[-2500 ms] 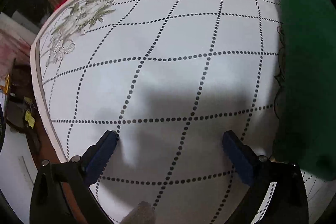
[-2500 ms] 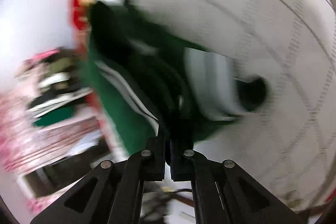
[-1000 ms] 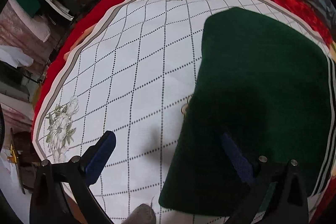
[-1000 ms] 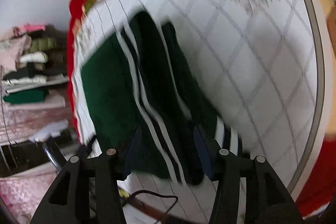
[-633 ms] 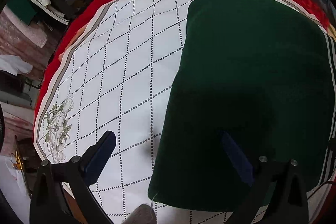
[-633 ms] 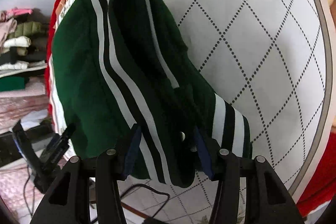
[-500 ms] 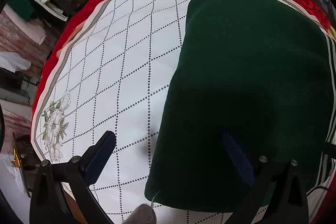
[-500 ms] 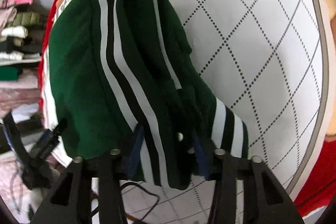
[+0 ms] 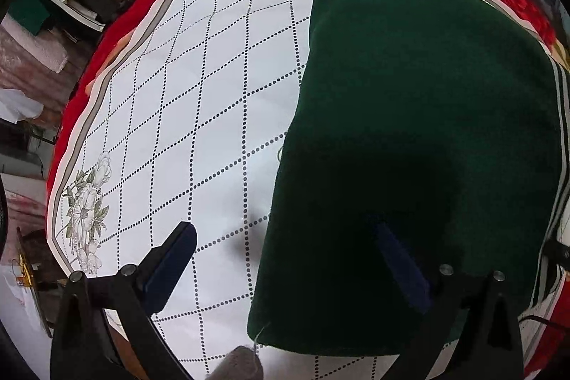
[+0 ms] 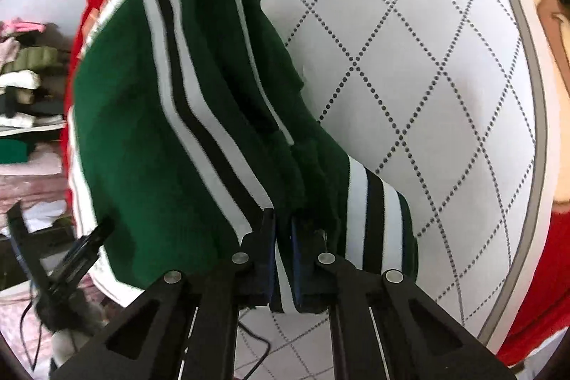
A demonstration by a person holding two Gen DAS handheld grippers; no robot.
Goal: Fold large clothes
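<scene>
green garment (image 9: 409, 116) on dotted sheet (image 9: 199, 116) (clothes shelf behind); right gripper (image 10: 283, 237) pinches it, left gripper (image 9: 285, 248) wide.

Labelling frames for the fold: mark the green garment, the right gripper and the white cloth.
green garment (image 9: 409, 95), left wrist view, plain back panel
right gripper (image 10: 283, 234), right wrist view, between fingertips
white cloth (image 10: 427, 77), right wrist view, bare dotted area

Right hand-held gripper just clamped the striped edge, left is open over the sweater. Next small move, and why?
Probably close the left hand-held gripper on the near left edge of the green sweater. Its jaws are open and straddle that edge, holding nothing, while the right hand-held gripper is already shut on the striped hem. The sweater lies flat on the white dotted sheet; gripping both sides should let the next fold lift evenly.
</scene>
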